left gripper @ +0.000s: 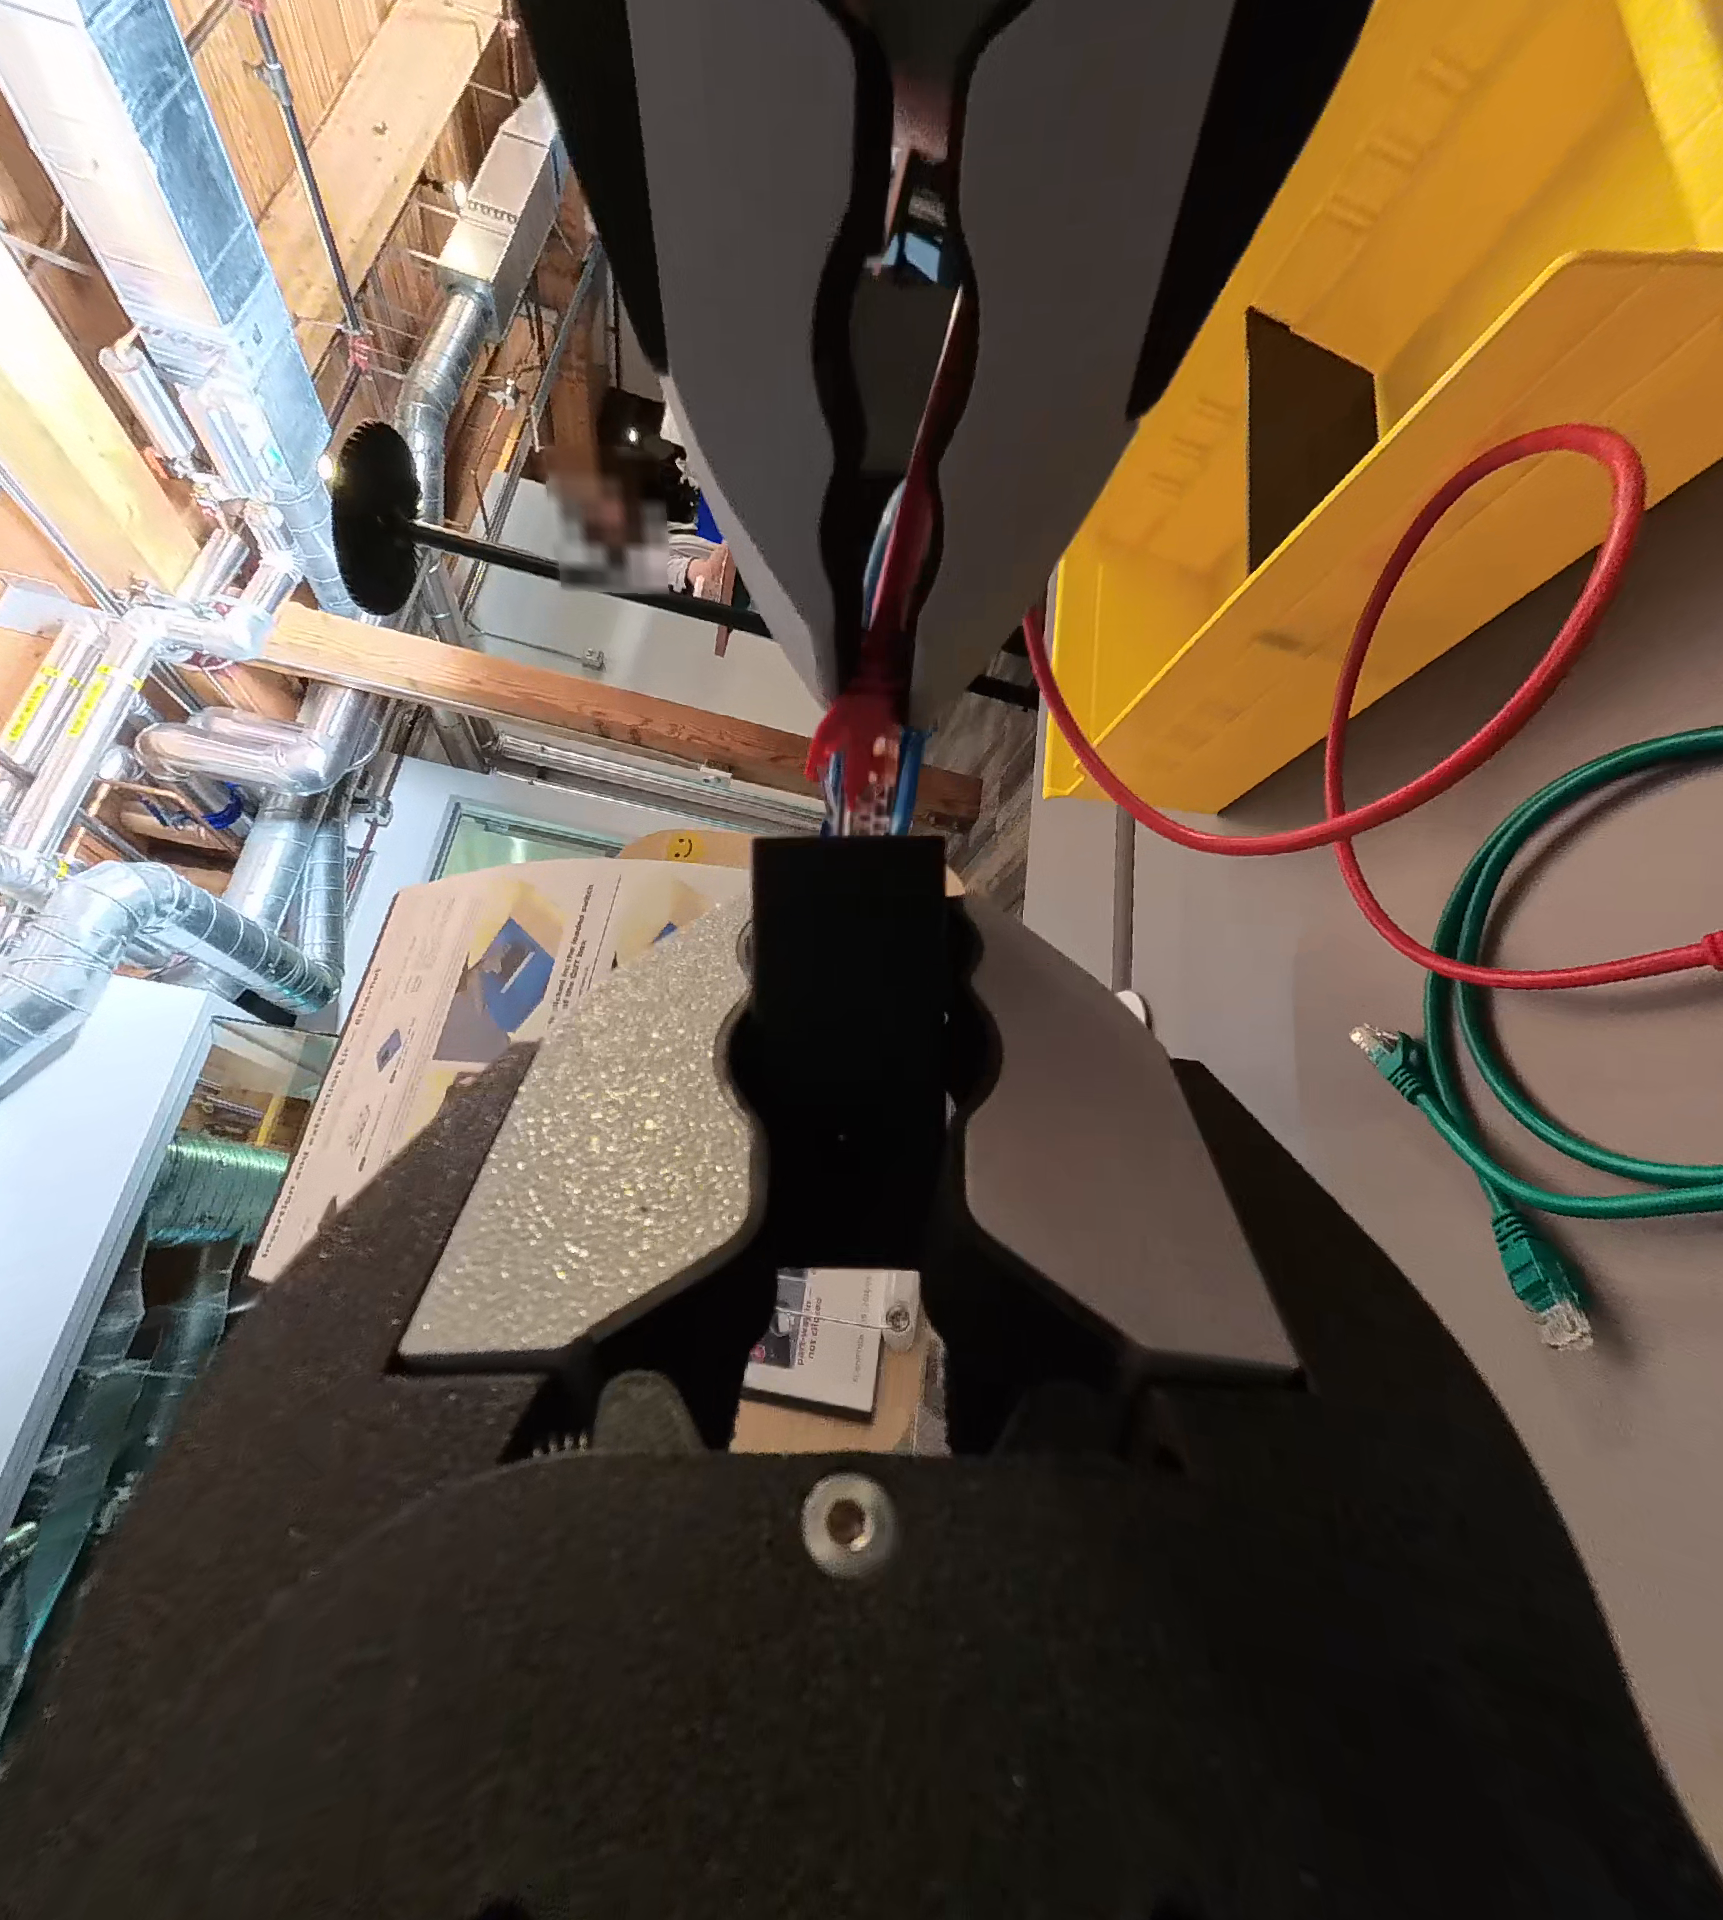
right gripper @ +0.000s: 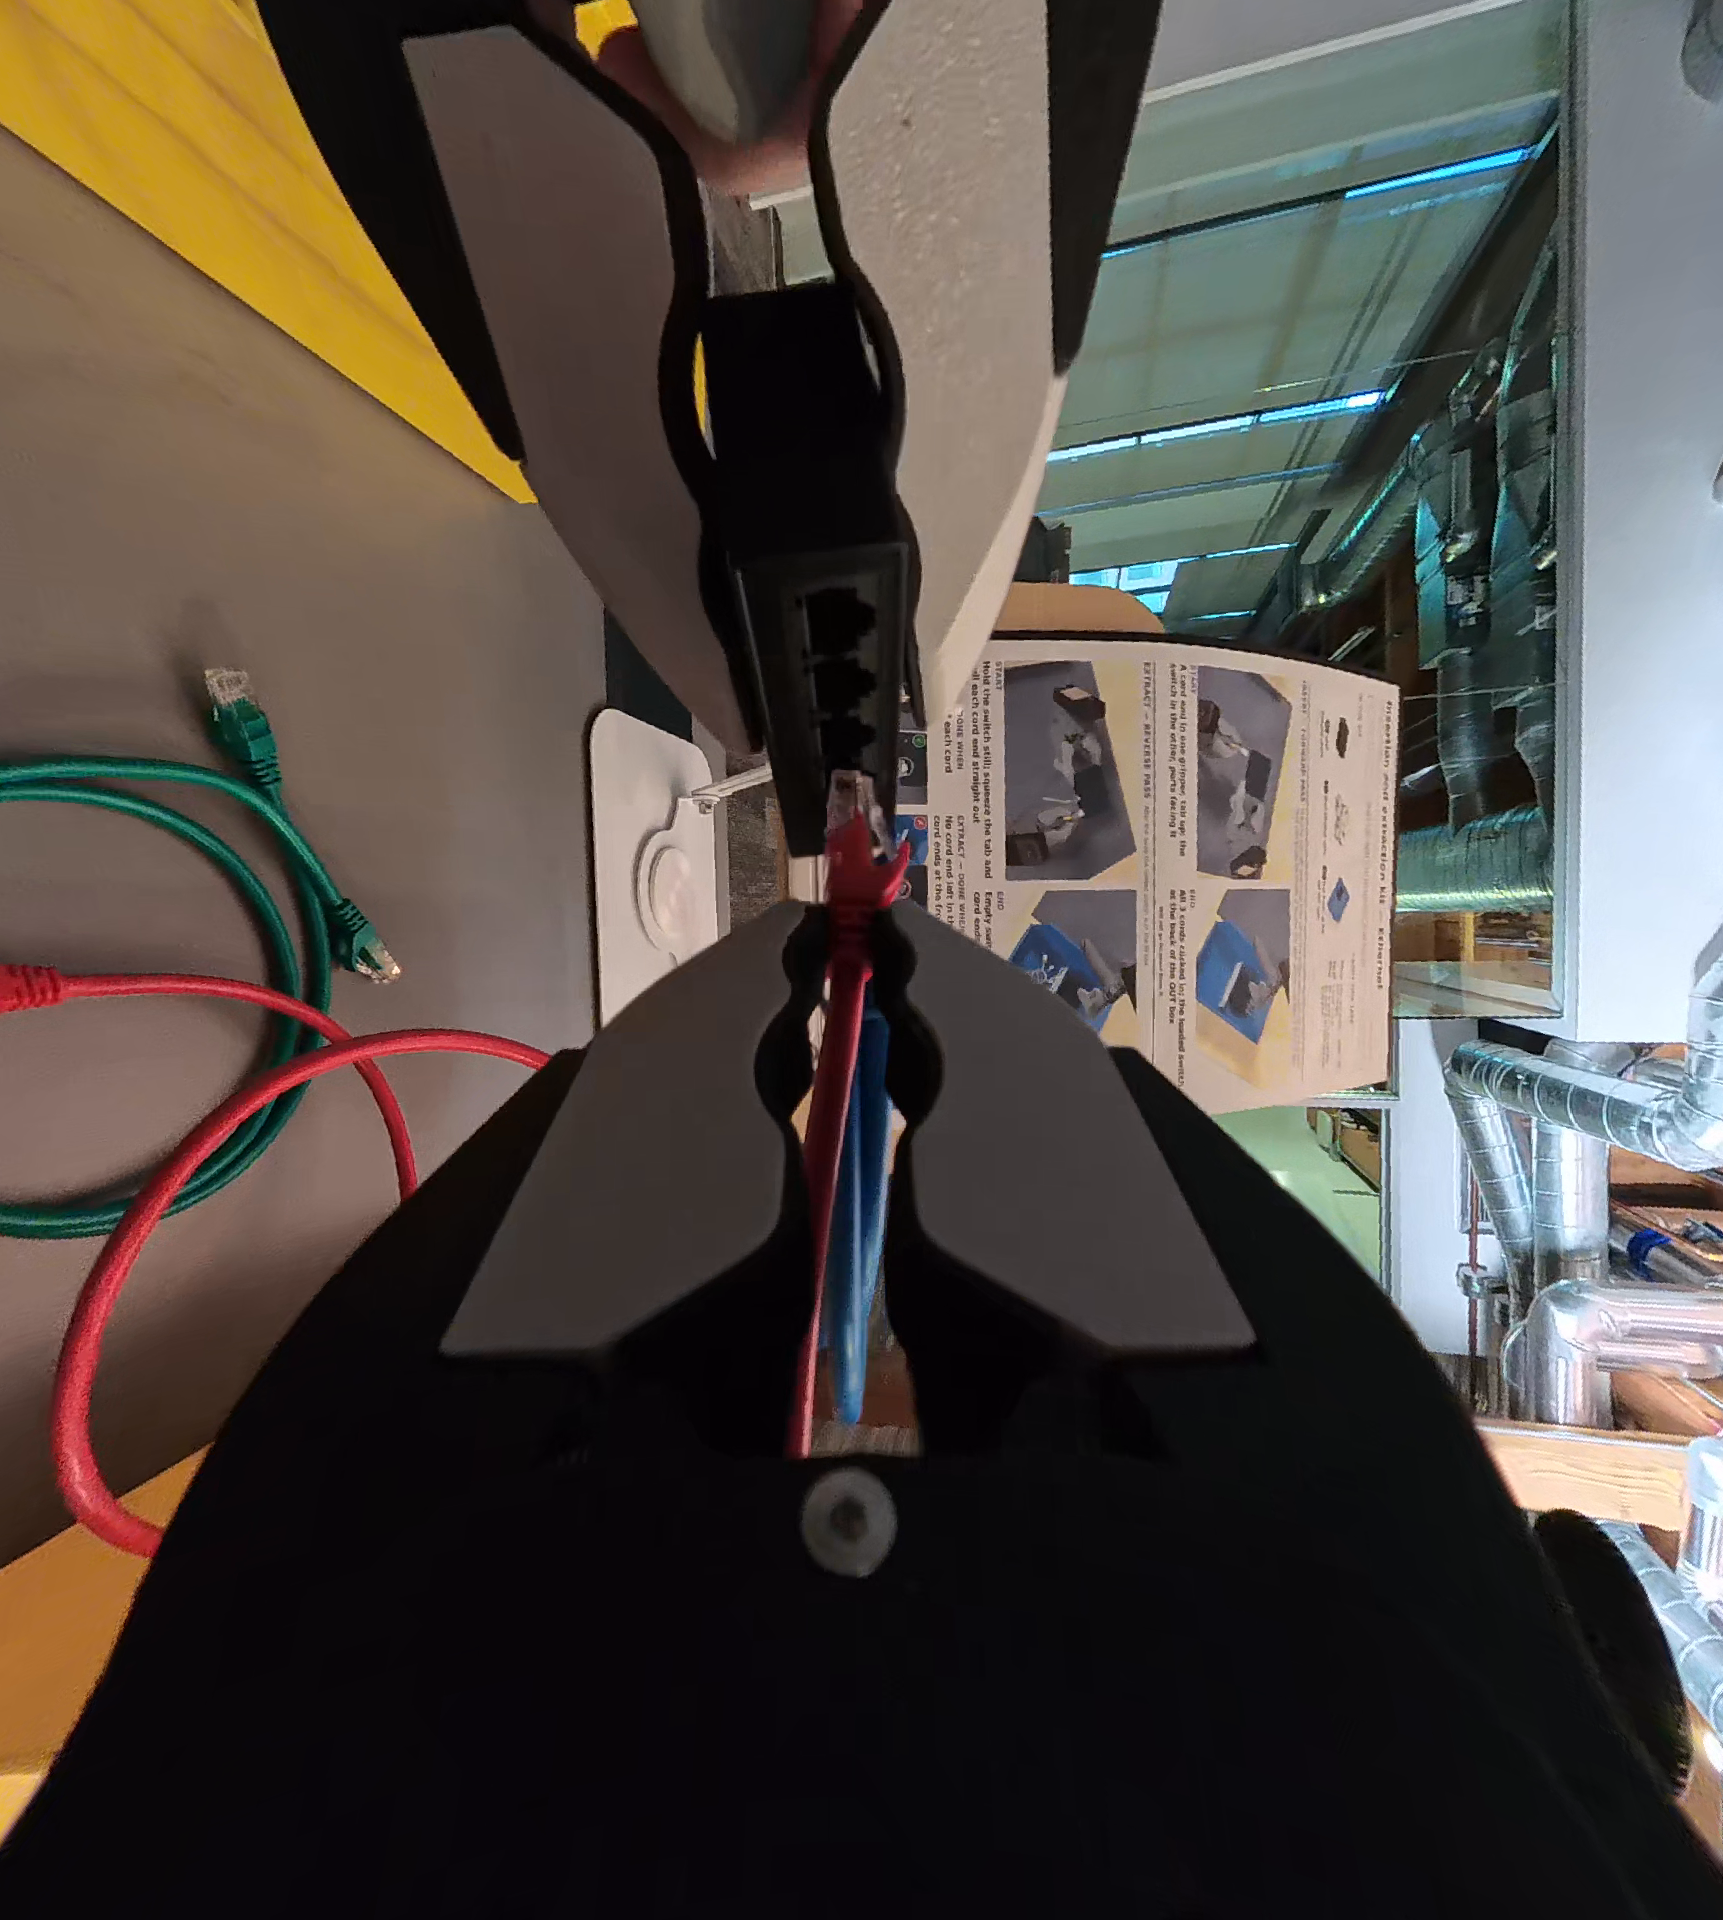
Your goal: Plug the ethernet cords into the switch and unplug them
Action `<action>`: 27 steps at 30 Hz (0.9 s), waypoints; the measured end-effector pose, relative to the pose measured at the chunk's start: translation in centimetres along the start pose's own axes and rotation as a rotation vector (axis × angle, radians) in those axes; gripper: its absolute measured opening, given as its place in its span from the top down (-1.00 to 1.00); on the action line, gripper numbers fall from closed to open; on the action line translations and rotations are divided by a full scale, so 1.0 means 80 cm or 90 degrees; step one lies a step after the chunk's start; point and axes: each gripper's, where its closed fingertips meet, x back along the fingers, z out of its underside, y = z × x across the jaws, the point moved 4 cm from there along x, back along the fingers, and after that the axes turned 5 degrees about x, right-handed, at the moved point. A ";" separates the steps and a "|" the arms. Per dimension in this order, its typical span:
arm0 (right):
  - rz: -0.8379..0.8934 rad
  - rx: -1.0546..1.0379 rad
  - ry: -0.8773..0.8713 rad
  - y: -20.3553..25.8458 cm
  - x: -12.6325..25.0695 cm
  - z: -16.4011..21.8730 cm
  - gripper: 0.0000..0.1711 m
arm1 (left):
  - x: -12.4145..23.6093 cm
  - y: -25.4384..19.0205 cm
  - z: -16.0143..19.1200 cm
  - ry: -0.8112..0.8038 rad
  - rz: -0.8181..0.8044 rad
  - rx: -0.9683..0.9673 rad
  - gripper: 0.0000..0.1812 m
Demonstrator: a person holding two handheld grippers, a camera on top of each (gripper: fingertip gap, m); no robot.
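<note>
1. Right now my left gripper (left gripper: 849, 935) is clamped on the black switch (left gripper: 846, 1039), which sits between its two fingers with the port end pointing away from me.
2. My right gripper (right gripper: 849, 914) is pinched nearly closed on the red ethernet cord (right gripper: 841, 1039), just behind its red plug (right gripper: 852, 831). A blue cord (right gripper: 862, 1195) runs between the same fingers, beside the red one.
3. From the right wrist view, the plug's clear tip is at the switch's row of ports, at the nearest port; I cannot tell whether it is seated or only touching. The other ports I can see are open.
4. The two grippers face each other tip to tip above a grey table (right gripper: 161, 520).
5. On the table, the red cord's other end lies in a loose loop beside a coiled green cord (left gripper: 1563, 1039), both of whose plugs lie free.
6. A yellow bin (left gripper: 1459, 364) stands on the table behind the cords.
7. A printed instruction sheet (right gripper: 1200, 862) stands upright beyond the switch.
</note>
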 end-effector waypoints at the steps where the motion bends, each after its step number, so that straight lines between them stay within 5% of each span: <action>1: 0.003 0.006 0.002 0.001 -0.001 0.000 0.88 | 0.000 -0.002 -0.001 -0.003 0.005 -0.002 0.68; 19: -0.025 0.038 -0.067 0.012 0.006 -0.012 0.89 | 0.015 -0.011 -0.019 -0.087 0.090 0.042 0.68; 27: 0.031 0.016 -0.070 -0.004 0.009 -0.016 0.89 | 0.018 0.006 -0.017 -0.072 0.031 0.058 0.66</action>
